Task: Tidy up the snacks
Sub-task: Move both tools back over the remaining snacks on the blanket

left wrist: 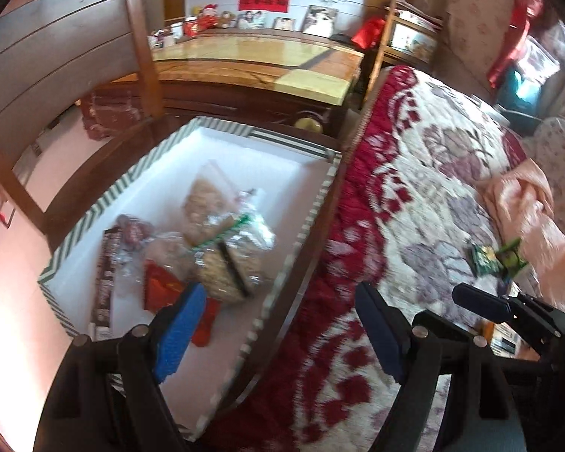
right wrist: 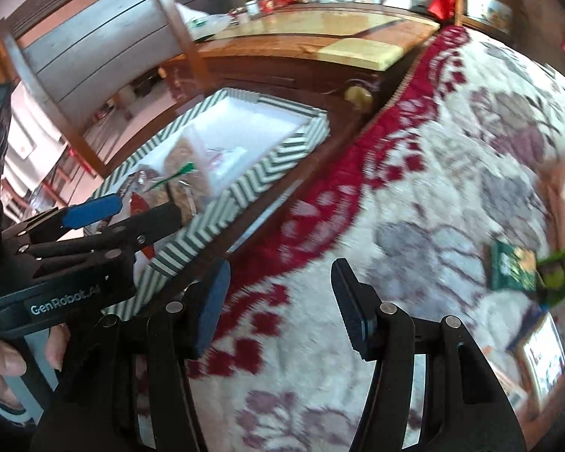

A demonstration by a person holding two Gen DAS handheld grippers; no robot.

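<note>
A green-and-white striped box (left wrist: 305, 226) with a white inside stands beside the bed. It holds clear bags of beige snacks (left wrist: 222, 263), red packets (left wrist: 162, 286) and a dark brown bar (left wrist: 105, 282). My left gripper (left wrist: 282, 324) hangs open over the box's near corner and the bed edge, nothing between its pads. Two green snack packets (right wrist: 516, 271) lie on the floral bedspread (right wrist: 414, 173) at the right. My right gripper (right wrist: 282, 305) is open above the bedspread, left of those packets, and holds nothing. The left gripper (right wrist: 150, 205) also shows in the right wrist view, over the box.
A pink cloth (left wrist: 527, 203) lies on the bed behind the green packets. Printed packets or cards (right wrist: 542, 358) lie at the bed's right edge. A wooden chair frame (left wrist: 143, 37) and a glossy wooden table (left wrist: 260, 60) stand behind the box. A hand (right wrist: 3, 365) grips the left tool.
</note>
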